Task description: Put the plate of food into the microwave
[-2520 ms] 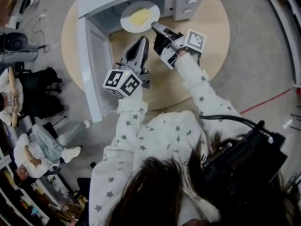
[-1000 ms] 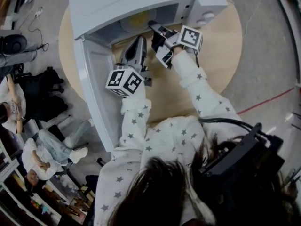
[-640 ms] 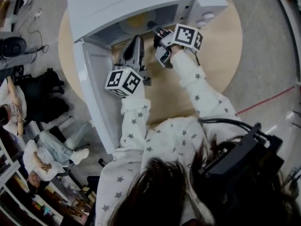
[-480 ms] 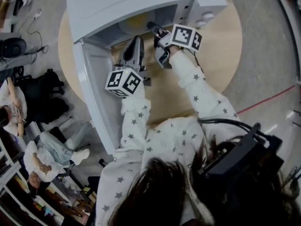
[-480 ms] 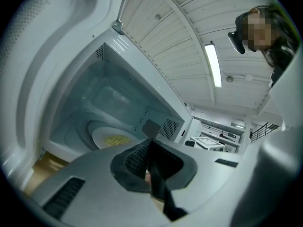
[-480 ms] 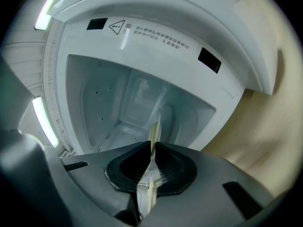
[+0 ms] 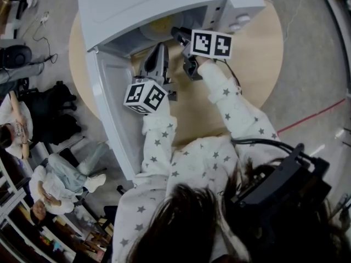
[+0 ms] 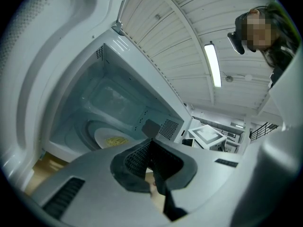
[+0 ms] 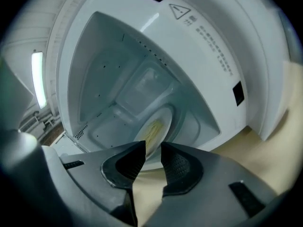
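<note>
Okay, plate's in the microwave: next is a clean release

Reading across from the microwave's (image 7: 164, 4) left side. The door (image 7: 112, 108) is swung wide open to its left. The left gripper (image 7: 160, 47) sits level just outside the left half of the mouth. In its own view the jaws are closed tip to tip with nothing in them. The plate of food (image 7: 160, 22) lies flat on the cavity floor, roughly central and past the front lip as far as I can see. The right gripper (image 7: 176, 33) is at the right half of the mouth, nose tipped slightly down into the cavity. Its jaws have just been opening. There's a clear gap, the pads press on nothing, and the plate's near rim shows just ahead of the tips.

My read: placement is done, and the step in hand is letting go and backing out. I'd open a bit wider so both pads clear the rim. Then pull straight back out of the mouth, low and level, with no lift. A snagged pad could drag or tip the plate. Mind the marker cube (image 7: 211, 44) against the microwave's top edge. Keep the left gripper parked until the right one is out.
</note>
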### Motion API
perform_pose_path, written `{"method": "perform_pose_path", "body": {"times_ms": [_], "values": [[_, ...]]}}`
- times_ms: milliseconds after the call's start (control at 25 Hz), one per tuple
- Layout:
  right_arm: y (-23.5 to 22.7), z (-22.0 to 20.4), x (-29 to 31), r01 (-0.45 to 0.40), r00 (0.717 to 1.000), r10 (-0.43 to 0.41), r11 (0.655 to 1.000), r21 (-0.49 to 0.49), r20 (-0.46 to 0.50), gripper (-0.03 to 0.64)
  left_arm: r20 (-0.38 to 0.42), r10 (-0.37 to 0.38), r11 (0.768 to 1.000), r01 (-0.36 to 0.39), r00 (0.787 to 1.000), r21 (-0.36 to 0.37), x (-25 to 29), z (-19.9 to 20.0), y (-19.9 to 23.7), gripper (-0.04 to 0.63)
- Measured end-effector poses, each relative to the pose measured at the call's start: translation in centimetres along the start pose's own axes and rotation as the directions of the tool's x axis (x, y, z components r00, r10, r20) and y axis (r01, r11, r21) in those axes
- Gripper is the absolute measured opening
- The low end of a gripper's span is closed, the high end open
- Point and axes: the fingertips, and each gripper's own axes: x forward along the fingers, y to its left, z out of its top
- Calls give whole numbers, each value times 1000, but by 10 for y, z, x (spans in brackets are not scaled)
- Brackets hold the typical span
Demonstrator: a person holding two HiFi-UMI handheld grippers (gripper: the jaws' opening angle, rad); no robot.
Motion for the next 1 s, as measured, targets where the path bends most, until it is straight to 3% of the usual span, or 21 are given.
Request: {"method": "perform_pose_path", "body": {"times_ms": [520, 800, 1000], "values": [[1, -10, 8, 43, 990, -67, 981, -192, -123, 86, -22, -5, 1000, 5, 1000, 14, 2, -5, 0, 2], [-2, -14, 9, 58, 986, -76, 991, -125, -145, 92, -33, -7, 1000, 7, 999, 17, 4, -6, -2, 2], [-5, -9, 5, 91, 986, -109, 986, -140, -127, 92, -33, -4, 1000, 5, 999, 25, 4, -4, -2, 2]]}}
